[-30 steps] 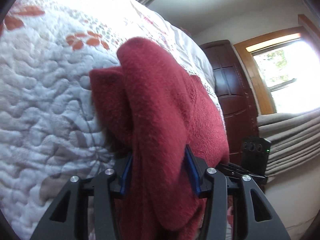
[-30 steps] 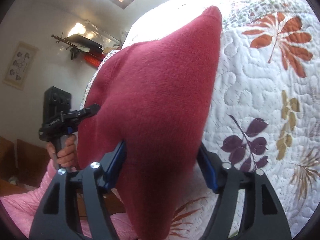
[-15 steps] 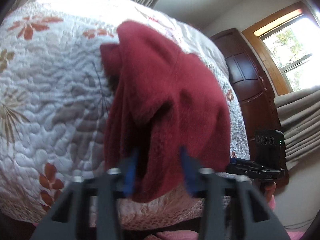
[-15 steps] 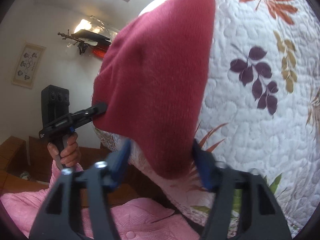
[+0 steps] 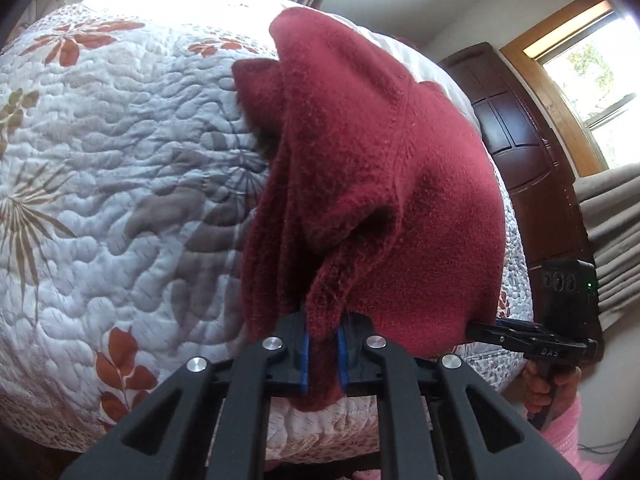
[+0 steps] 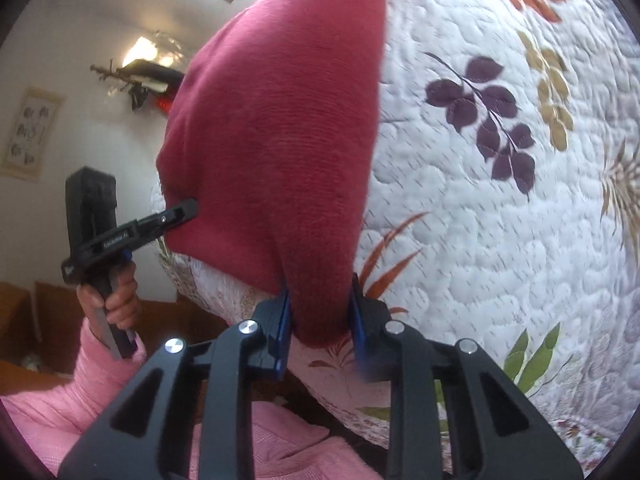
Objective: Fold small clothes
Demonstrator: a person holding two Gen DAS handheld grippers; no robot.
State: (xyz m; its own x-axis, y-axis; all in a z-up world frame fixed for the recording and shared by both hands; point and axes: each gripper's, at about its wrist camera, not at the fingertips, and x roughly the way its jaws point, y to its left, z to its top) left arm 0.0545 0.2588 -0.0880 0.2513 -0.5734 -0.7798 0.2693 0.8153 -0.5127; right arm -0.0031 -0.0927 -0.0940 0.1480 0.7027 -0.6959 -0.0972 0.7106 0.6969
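Observation:
A dark red fleece garment (image 5: 380,160) lies bunched on a white floral quilt (image 5: 100,200), with its near edge at the bed's side. My left gripper (image 5: 322,354) is shut on a fold of that edge, cloth pinched between the blue pads. In the right wrist view the garment (image 6: 280,140) stretches away over the quilt (image 6: 500,260), and my right gripper (image 6: 322,316) is shut on its near corner. Each view shows the other tool at the cloth's far corner: the right gripper (image 5: 476,328) and the left gripper (image 6: 192,208). The garment's underside is hidden.
A dark wooden door (image 5: 520,140), a bright window (image 5: 600,88) and beige curtains (image 5: 612,220) stand beyond the bed. A wall shelf (image 6: 148,76) and a framed picture (image 6: 34,132) hang on the other side. A pink sleeve (image 6: 80,392) shows below.
Both grippers have gone from wide open around the cloth to shut on its near edge. Both have drawn back toward the bed's side, so more quilt shows.

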